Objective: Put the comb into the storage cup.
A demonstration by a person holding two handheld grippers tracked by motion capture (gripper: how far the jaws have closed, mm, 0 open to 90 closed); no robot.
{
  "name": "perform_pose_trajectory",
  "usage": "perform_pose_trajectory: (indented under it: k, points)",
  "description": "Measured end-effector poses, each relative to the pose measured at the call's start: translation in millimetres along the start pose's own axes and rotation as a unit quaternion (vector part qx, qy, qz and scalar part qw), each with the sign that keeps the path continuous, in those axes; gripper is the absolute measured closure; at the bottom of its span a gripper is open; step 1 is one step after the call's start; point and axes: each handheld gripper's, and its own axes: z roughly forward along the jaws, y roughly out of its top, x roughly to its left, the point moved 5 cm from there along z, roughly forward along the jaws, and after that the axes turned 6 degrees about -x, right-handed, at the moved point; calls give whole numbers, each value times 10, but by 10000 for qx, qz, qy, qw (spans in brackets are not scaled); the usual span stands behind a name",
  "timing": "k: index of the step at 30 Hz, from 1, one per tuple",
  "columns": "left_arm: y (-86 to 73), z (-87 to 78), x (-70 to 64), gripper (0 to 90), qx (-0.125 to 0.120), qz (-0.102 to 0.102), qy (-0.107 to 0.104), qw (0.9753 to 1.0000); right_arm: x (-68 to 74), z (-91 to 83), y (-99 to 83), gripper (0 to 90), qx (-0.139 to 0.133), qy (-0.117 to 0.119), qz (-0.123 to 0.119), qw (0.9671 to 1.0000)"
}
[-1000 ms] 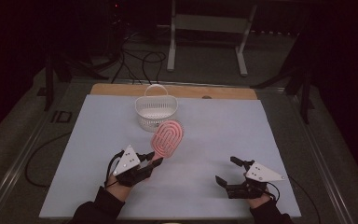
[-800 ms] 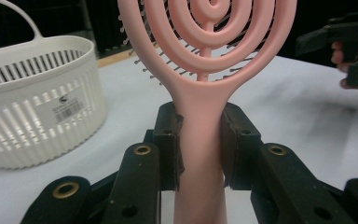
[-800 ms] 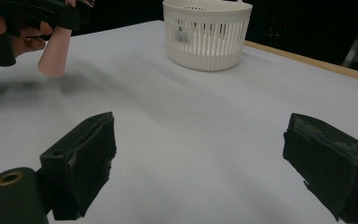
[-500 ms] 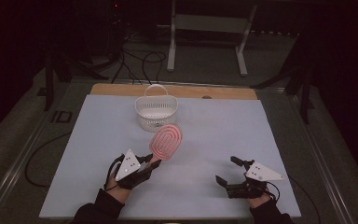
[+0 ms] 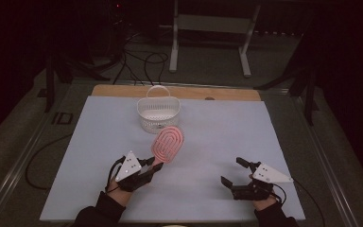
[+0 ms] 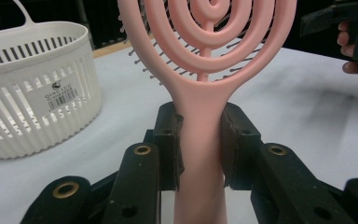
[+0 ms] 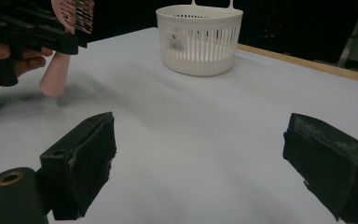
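Table: a big flat table with a pale blue-white cover [image 5: 217, 142] and a strip of light wood [image 5: 179, 91] along its far edge. The floor around it is dark.
Basket: a round white plastic basket with slots in its wall and a thin hoop handle [image 5: 158, 113] stands on the cover near the far edge. It is empty as far as the pictures show. A small sticker with bars is on its side in the left gripper view [image 6: 37, 112].
Brush: a pink plastic hairbrush with a round head made of rings [image 5: 168, 144] is lifted off the table, just in front of the basket and not touching it. Its head points toward the basket, and its bristles face away from the left gripper view's camera [image 6: 200, 88].
Left gripper: the black left gripper with a grey three-cornered plate [image 5: 155, 163] pinches the brush handle between both jaws, which press on its two sides.
Right gripper: the black right gripper with its own grey plate [image 5: 233, 172] sits low near the table's near right side, well apart from the brush. Its jaws are spread wide with nothing between them [image 7: 200, 158].
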Motion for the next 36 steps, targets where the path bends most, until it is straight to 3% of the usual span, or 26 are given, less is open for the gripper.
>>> perform_pose_trajectory:
  k: [6,14,21,27,36]
  points:
    - [10,-11,0,717,-20,20,37,10000,-18,-34,80,90,-22,-132,121,9998]
    - [14,-24,6,717,-42,16,38,10000,9,-57,200,90,6,-256,85,9996]
    - [22,-32,9,717,-67,-2,46,10000,46,-96,320,90,34,-228,66,9997]
    - [14,-20,1,717,-40,14,27,10000,148,-86,539,89,116,-112,-148,9998]
    - [26,-28,-5,717,-73,-6,37,10000,235,-75,839,89,-131,-6,-127,9998]
